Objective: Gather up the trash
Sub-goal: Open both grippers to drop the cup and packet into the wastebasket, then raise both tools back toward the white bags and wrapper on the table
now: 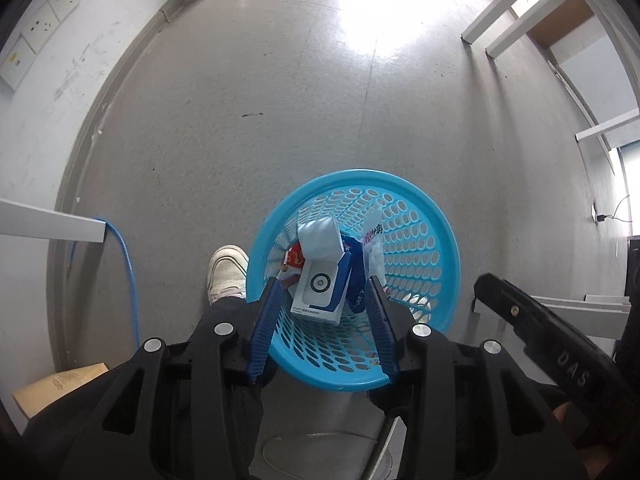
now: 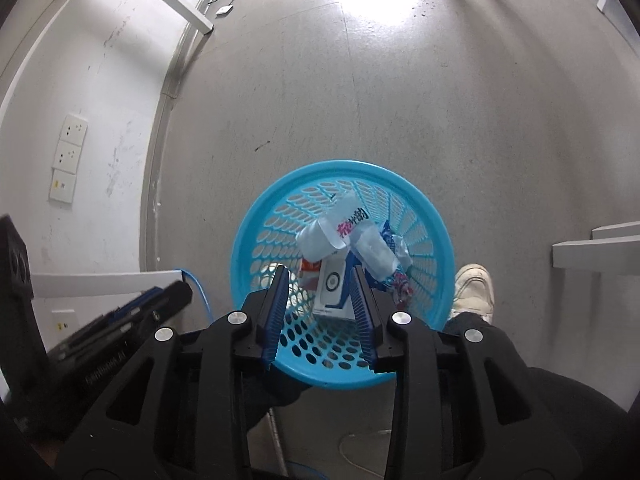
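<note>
A speckled grey floor fills both views, bounded by a scuffed white wall with sockets at the left of each frame and white furniture legs at the upper right of the left wrist view. A round, perforated, bright blue plastic basket stands on the floor at lower centre, beside a pale sneaker.

Inside the basket, a white and blue printed cardboard box is seen leaning, its flap open, with a clear crinkled plastic wrapper bearing pink lettering and a red and white carton behind it.

The left tongs are held moderately wide above the basket, with nothing between the blue ribbed pads. The right tongs are set somewhat narrower and are likewise empty.

The trash is judged light. The box should be stiff enough to be pinched across its thin edges; the wrapper is probably soft and slippery and is best taken at a bunched fold. The basket itself looks light and springy, and its rolled rim would offer the surest hold.
</note>
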